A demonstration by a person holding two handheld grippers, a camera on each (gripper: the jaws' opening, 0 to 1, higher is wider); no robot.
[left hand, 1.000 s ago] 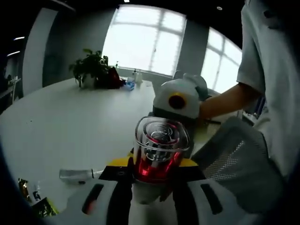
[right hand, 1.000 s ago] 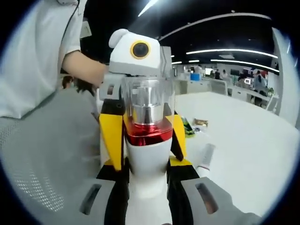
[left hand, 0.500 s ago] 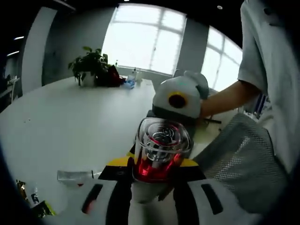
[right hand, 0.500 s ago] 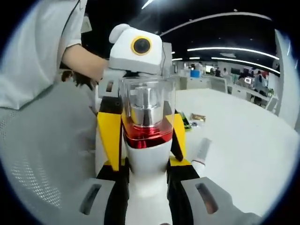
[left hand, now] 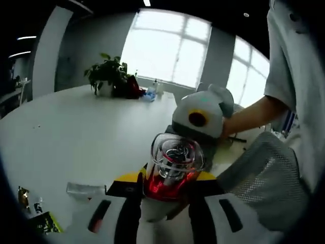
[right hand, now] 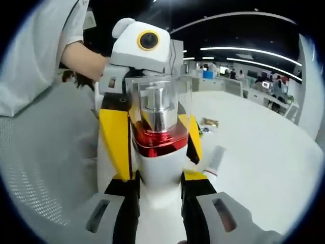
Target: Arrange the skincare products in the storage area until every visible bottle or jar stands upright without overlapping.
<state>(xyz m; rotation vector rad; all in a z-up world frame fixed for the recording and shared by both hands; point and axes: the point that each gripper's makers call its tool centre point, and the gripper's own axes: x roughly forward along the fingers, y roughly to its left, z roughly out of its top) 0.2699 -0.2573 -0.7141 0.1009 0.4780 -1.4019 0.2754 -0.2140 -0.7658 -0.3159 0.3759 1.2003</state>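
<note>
Holding white bottle with red collar and clear cap point(left hand: 170, 175) point(right hand: 160, 147) aloft, both grippers point(left hand: 165, 190) point(right hand: 160, 175) clamped on it; camera drifting slightly since earlier, bottle not yet placed on white table point(left hand: 76, 137).

left gripper view: faces windows, close behind red-collared bottle point(left hand: 170, 170) | right gripper view: faces office, opposite side | shared: bottle, worktop point(left hand: 76, 137)

White-shelled left gripper point(left hand: 165, 195) and right gripper point(right hand: 160, 178) carry black-and-yellow jaws with slotted dark recesses near their bases; the person wears a pale short-sleeved shirt point(right hand: 35, 56).
</note>
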